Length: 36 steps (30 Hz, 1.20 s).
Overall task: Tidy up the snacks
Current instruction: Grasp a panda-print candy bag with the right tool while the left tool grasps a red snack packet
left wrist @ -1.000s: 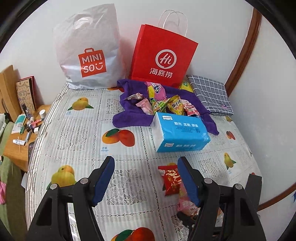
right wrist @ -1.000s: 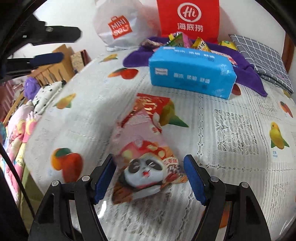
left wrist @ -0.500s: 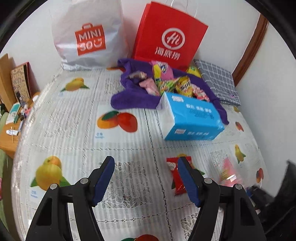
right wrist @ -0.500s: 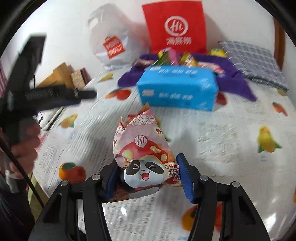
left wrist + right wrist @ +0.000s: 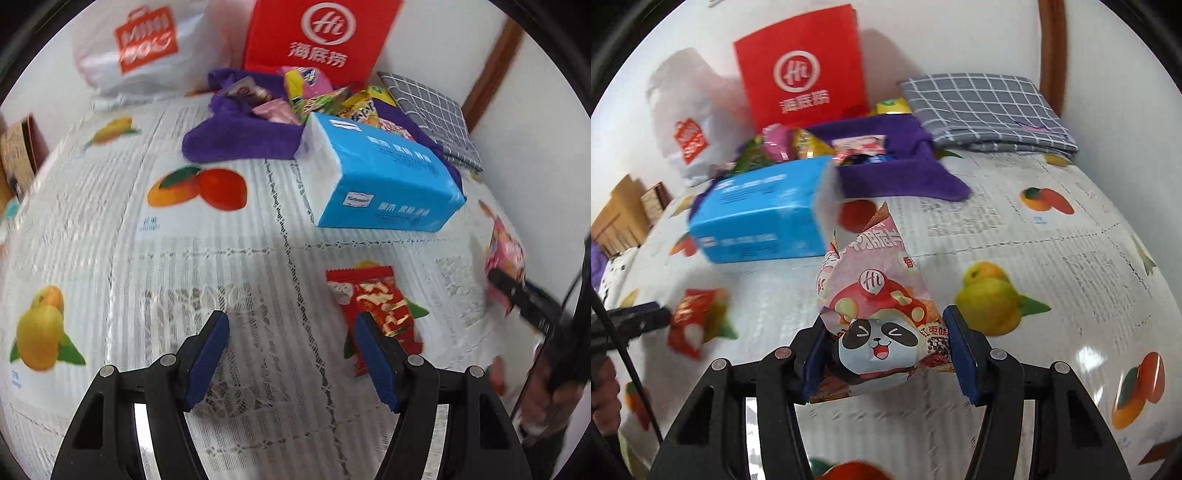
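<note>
In the left wrist view, the left gripper (image 5: 291, 354) hangs over a white lace-patterned tablecloth (image 5: 110, 236) printed with fruit, its blue-padded jaws spread apart with only cloth between them. A flat, crinkly red snack packet (image 5: 376, 299) lies on the cloth just beyond the right-hand finger, which covers its near corner. Farther back sits a glossy blue tissue pack (image 5: 380, 181), and behind it a soft purple towel (image 5: 236, 140) heaped with bright snack wrappers whose labels are too blurred to read. A red paper bag (image 5: 321, 33) and a white plastic bag (image 5: 140, 48) are cut off at the top edge. At the far right, smeared by motion, a pink packet shows above a dark gripper arm. In the right wrist view, the right gripper (image 5: 886, 350) pinches a puffy pink panda snack bag (image 5: 875, 314) between both pads, lifted off the table; the bag's lower edge hides behind the fingers. A folded grey checked cloth (image 5: 986, 107) lies beyond. The left edge shows a blurred dark gripper tip.
</note>
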### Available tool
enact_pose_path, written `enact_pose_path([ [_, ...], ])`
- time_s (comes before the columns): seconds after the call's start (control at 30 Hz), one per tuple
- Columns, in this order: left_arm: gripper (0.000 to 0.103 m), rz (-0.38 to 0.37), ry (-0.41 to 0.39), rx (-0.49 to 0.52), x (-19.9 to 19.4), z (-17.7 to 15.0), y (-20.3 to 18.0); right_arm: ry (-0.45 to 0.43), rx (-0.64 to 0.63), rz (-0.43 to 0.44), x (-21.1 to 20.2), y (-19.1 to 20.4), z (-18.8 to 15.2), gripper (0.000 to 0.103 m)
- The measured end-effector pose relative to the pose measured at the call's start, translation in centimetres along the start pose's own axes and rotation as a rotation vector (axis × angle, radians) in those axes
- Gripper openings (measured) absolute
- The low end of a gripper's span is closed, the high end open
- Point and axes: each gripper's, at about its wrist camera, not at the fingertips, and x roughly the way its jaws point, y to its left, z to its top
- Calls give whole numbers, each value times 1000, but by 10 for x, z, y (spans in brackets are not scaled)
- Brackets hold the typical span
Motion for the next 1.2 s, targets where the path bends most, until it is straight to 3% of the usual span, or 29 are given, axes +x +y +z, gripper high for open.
enact_pose_path([
  [0.3, 75, -48, -42, 22, -1, -3, 1, -11, -6, -50, 25, 1, 8, 58],
  [0.53, 76, -95, -48, 1, 2, 0, 3, 7, 29, -19, 34, -5, 13, 59],
  [0.77, 76, -235, -45, -26, 4, 1, 0, 19, -7, -57, 36, 2, 13, 60],
  [1.03, 84, -212, -49, 58, 11, 2, -25, 24, -19, -64, 37, 2, 14, 61],
  [1.2, 92, -125, -69, 163, 17, -2, -47, 24, -20, -65, 38, 2, 14, 62],
])
